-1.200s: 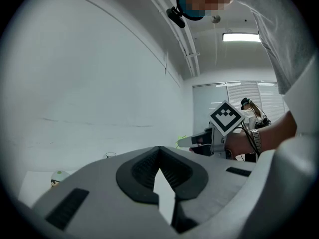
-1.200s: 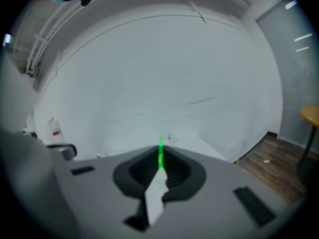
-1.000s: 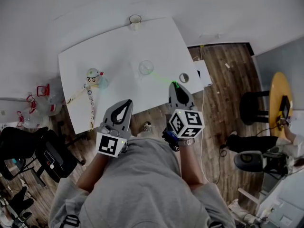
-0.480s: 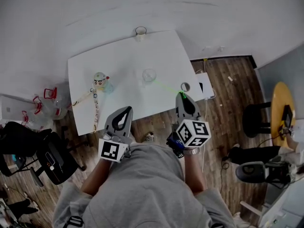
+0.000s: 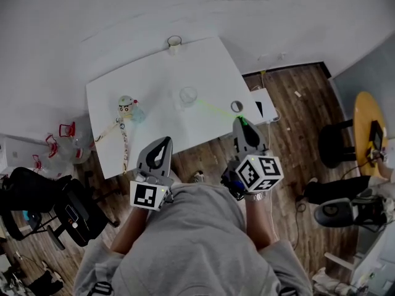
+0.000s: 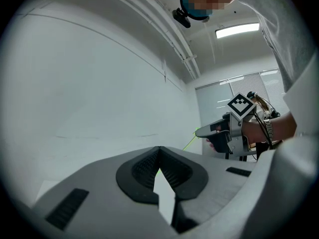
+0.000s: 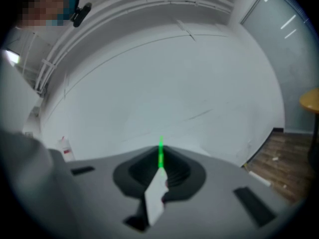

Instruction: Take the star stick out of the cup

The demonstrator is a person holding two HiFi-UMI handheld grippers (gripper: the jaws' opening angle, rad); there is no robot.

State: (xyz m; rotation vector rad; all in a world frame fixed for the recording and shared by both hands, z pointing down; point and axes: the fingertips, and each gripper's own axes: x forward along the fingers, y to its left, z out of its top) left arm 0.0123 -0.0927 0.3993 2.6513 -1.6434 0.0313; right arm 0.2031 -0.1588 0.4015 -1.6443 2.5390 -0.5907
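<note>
Now the star stick is being gripped by the right gripper, right of the cup. Nothing is being held in the closed left gripper.

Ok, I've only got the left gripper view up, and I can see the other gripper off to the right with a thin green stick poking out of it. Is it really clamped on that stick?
Observer: Yes. In the right gripper view, the right gripper has its jaws shut on the green stick, which juts forward past the tips.
Operator: And where's the cup?
Observer: The head view shows a clear cup upright on the white table, at the stick's far end. Whether the stick is clear of it is too faint to tell.
Operator: Anything else up there?
Observer: A small doll near the table's left edge and a second cup at its far edge.
</note>
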